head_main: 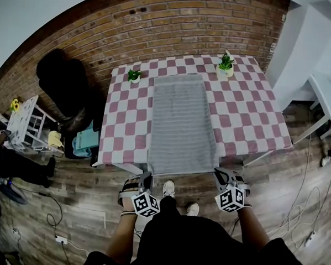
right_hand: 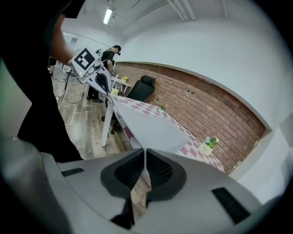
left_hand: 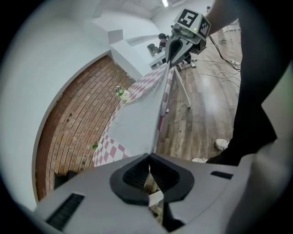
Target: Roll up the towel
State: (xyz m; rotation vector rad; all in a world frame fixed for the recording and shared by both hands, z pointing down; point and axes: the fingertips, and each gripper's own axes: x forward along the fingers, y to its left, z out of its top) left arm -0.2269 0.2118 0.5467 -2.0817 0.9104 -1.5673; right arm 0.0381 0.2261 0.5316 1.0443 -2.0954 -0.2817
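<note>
Towel (head_main: 183, 124) near corners pinched in left tongs (head_main: 148, 176), right tongs (head_main: 218, 173)

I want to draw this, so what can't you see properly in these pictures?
The towel's corners: both gripper views, pinched inside the left tool and right tool.
Writing on the plant pot: right gripper view, too small.
Under the table: head view, covered by the checked cloth.

Left gripper (head_main: 145, 181), jaws closed on near left corner of towel (head_main: 182, 124), right gripper (head_main: 223, 176), jaws closed on near right corner, both angled downward, left forearm (head_main: 125, 232) and right forearm (head_main: 251, 219) reaching forward, marker cubes uppermost
</note>
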